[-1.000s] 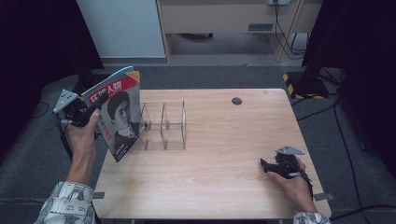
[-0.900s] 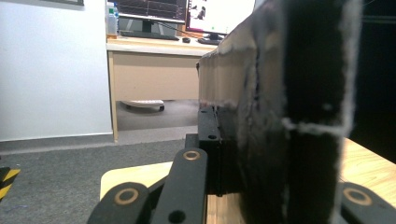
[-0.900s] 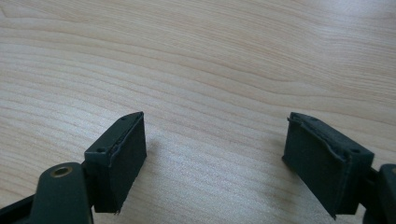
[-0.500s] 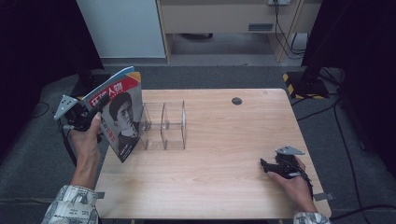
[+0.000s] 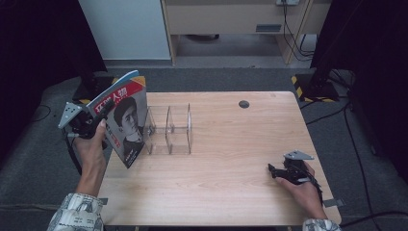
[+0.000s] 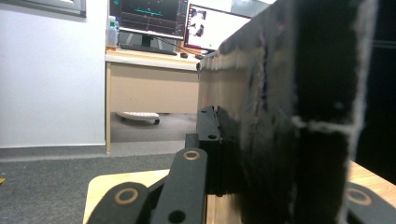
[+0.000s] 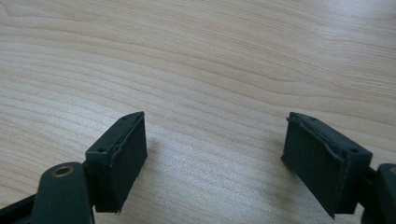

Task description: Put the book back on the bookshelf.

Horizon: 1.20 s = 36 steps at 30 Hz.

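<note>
The desk (image 5: 226, 159) was a pale wooden top, bare for most of its width. Toward its left side stood a clear acrylic rack (image 5: 169, 130) with upright dividers and open slots.

Just left of the rack, at the desk's left edge, the magazine (image 5: 124, 120) was held upright and tilted, its lower corner down near the desktop beside the rack's first divider, its cover with a portrait facing the camera. It was probably light and thin, floppy across its broad face and stiff only near the spine, with a glossy cover likely to slip. A grip near the bound edge would likely keep it from sagging or fanning open, and the slot would want a straight, edge-first entry.

The left tool (image 5: 86, 122) was clamped tight on the magazine's upper left edge, and in the left gripper view the pages (image 6: 261, 116) ran edge-on between the jaws, away from the camera.

The right tool (image 5: 281, 173) rested well apart on the right side of the desk, its jaws spread wide over bare wood (image 7: 210, 70), holding nothing.
</note>
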Each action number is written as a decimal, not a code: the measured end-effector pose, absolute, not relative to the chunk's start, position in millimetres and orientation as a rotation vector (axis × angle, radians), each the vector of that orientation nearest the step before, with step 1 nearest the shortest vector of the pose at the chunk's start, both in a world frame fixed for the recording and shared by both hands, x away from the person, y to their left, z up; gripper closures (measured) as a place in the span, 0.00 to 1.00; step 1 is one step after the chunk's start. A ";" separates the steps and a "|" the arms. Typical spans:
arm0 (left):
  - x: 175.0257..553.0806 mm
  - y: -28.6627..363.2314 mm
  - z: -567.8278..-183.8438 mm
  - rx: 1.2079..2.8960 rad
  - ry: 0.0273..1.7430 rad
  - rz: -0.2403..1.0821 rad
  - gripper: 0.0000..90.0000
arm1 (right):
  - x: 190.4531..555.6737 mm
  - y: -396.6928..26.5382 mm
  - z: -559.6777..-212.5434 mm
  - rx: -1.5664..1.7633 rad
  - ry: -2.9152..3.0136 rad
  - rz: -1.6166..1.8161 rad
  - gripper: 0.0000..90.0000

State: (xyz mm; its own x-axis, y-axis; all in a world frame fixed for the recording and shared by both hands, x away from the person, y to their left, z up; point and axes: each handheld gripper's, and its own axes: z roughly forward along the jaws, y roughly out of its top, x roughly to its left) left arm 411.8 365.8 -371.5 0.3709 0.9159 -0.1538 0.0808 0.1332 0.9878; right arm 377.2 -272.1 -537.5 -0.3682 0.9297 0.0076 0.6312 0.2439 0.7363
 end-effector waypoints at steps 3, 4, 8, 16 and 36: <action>411.5 366.2 -374.5 1.298 1.028 0.797 0.96 | 377.3 -272.2 -537.5 1.422 2.089 0.923 0.24; 411.4 366.3 -375.7 1.297 1.029 0.797 0.96 | 377.2 -272.1 -537.5 1.424 2.089 0.924 0.24; 410.0 365.9 -381.6 1.287 1.026 0.797 0.96 | 377.1 -272.2 -537.5 1.423 2.089 0.924 0.24; 407.0 366.3 -386.6 1.264 1.021 0.801 0.96 | 377.0 -272.1 -537.7 1.421 2.087 0.924 0.24; 402.1 370.2 -392.4 1.256 1.071 0.810 0.93 | 375.3 -271.9 -537.8 1.421 2.090 0.926 0.24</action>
